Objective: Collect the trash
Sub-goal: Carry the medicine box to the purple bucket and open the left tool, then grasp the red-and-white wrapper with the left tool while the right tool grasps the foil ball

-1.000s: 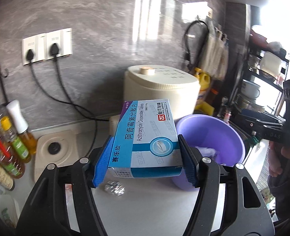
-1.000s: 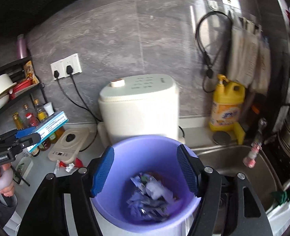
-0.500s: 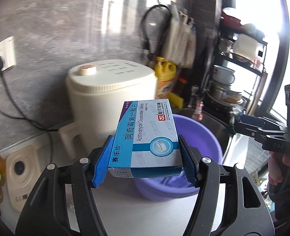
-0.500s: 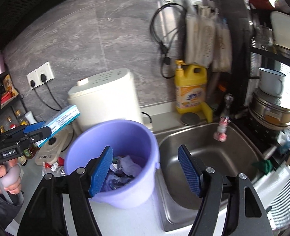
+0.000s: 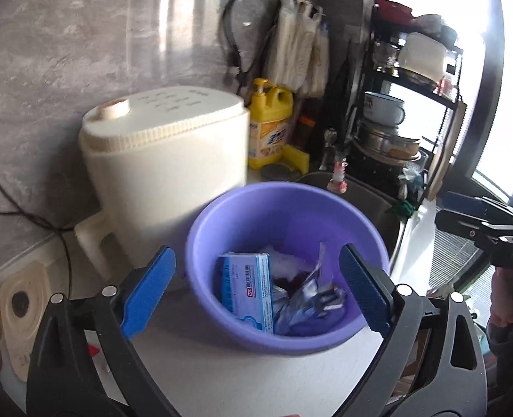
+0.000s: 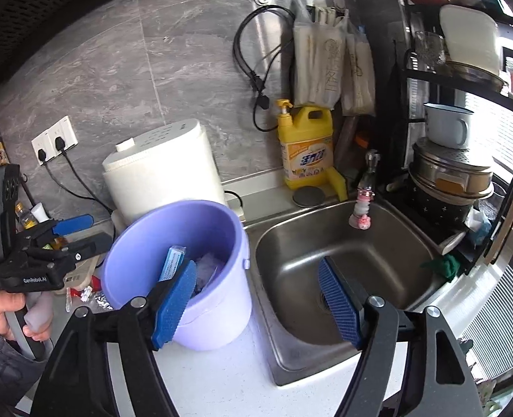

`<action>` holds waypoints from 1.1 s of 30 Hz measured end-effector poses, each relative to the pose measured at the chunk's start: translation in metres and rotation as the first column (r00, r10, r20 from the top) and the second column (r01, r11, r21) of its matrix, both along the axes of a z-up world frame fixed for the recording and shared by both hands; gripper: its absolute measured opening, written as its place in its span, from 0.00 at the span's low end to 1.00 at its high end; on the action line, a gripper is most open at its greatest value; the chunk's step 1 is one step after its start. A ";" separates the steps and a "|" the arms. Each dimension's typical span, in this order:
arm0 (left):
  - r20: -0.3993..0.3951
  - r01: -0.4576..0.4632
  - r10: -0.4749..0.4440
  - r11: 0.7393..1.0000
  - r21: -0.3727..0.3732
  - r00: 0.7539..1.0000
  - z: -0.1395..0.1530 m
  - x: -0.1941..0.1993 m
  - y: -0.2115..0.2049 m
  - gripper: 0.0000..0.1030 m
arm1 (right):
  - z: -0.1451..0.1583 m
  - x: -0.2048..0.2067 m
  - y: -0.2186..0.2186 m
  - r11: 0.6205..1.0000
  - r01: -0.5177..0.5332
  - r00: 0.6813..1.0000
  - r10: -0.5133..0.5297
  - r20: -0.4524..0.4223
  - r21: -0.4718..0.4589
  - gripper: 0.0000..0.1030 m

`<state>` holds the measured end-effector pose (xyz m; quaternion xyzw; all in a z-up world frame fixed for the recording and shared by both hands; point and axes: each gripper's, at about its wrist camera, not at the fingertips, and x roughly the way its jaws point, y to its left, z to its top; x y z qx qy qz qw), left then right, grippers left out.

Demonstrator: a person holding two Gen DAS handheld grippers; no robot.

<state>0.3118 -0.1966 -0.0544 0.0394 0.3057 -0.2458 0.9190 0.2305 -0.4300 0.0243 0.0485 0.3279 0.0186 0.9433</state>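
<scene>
My left gripper (image 5: 256, 288) jaws just sprang wide, now empty; blue medicine box (image 5: 247, 295) dropped into purple bucket (image 5: 291, 208), resting on wrappers inside. Right gripper (image 6: 256, 299) spread too, empty, beside bucket. One item binned; scraps left of bucket next.

The left tongs (image 5: 256, 288), black arms with blue ribbed pads, point downward; their jaws have just been opening and now stand wide apart, nothing pressed between the pads. The right tongs (image 6: 256, 299), same build, tilt downward too, jaws parted and just widened, gripping nothing. A hand (image 6: 9, 316) grips the left tool's handle.
</scene>
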 end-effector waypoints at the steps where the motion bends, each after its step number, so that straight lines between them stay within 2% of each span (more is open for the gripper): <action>1: -0.004 -0.016 0.016 1.000 -0.003 1.000 -0.001 -0.001 0.006 0.92 | 0.000 0.001 0.003 1.000 -0.007 1.000 0.007 0.002 -0.003 0.75; 9: -0.022 -0.173 0.173 0.985 -0.012 0.985 -0.007 -0.020 0.072 0.92 | -0.001 0.012 0.052 0.989 -0.146 0.989 0.146 0.020 -0.004 0.90; 15: -0.040 -0.318 0.316 0.948 -0.028 0.948 -0.013 -0.041 0.128 0.94 | -0.005 0.023 0.098 0.964 -0.264 0.964 0.264 0.012 0.004 0.92; 20: -0.044 -0.426 0.424 0.904 -0.026 0.904 -0.017 -0.061 0.171 0.94 | -0.013 0.037 0.143 0.929 -0.370 0.929 0.370 -0.008 0.007 0.92; 27: -0.051 -0.536 0.535 0.844 -0.028 0.844 -0.020 -0.086 0.221 0.94 | -0.021 0.048 0.207 0.859 -0.512 0.858 0.512 -0.025 0.010 0.92; 33: -0.062 -0.586 0.584 0.809 -0.035 0.809 -0.020 -0.096 0.251 0.94 | -0.025 0.053 0.250 0.798 -0.603 0.797 0.602 -0.038 0.006 0.91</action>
